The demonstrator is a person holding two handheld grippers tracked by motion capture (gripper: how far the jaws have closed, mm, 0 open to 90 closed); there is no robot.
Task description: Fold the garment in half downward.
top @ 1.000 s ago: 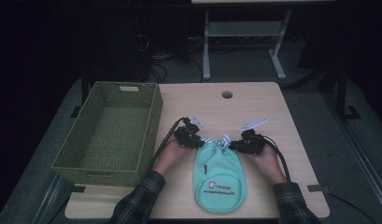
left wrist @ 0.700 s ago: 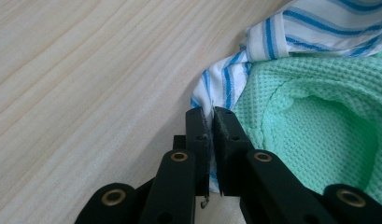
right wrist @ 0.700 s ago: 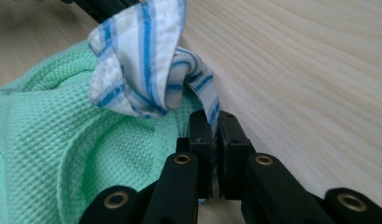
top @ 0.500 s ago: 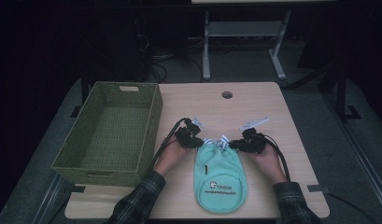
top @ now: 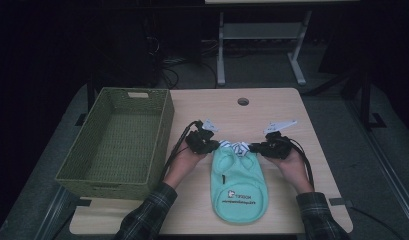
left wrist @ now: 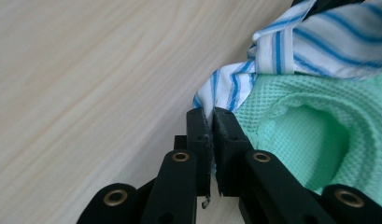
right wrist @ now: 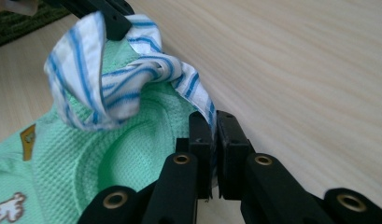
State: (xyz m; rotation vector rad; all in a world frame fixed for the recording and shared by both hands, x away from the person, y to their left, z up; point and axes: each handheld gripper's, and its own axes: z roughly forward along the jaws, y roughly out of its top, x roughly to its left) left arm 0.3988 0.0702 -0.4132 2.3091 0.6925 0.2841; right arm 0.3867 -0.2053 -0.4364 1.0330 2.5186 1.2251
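A small mint-green shirt point(top: 239, 187) with a printed logo lies flat on the table, its white-and-blue striped collar point(top: 235, 146) at the far end. My left gripper point(top: 219, 146) is shut on the collar's left end; in the left gripper view the jaws point(left wrist: 213, 112) pinch the striped cloth point(left wrist: 291, 42) beside the green knit point(left wrist: 319, 121). My right gripper point(top: 253, 147) is shut on the collar's right end. In the right gripper view its jaws point(right wrist: 214, 114) clamp the striped edge point(right wrist: 118, 88) above the green fabric point(right wrist: 62, 158). The collar is raised a little off the table.
A green woven basket point(top: 107, 187) stands empty at the left of the wooden table point(top: 242, 120). A round cable hole point(top: 243, 101) sits near the far edge. Bare tabletop lies beyond the shirt and to its right. A metal stand point(top: 262, 35) is on the floor behind.
Both hands have risen slightly with the collar in the jaws, drawing the shirt's far end up. The rest of the shirt has stayed in place.
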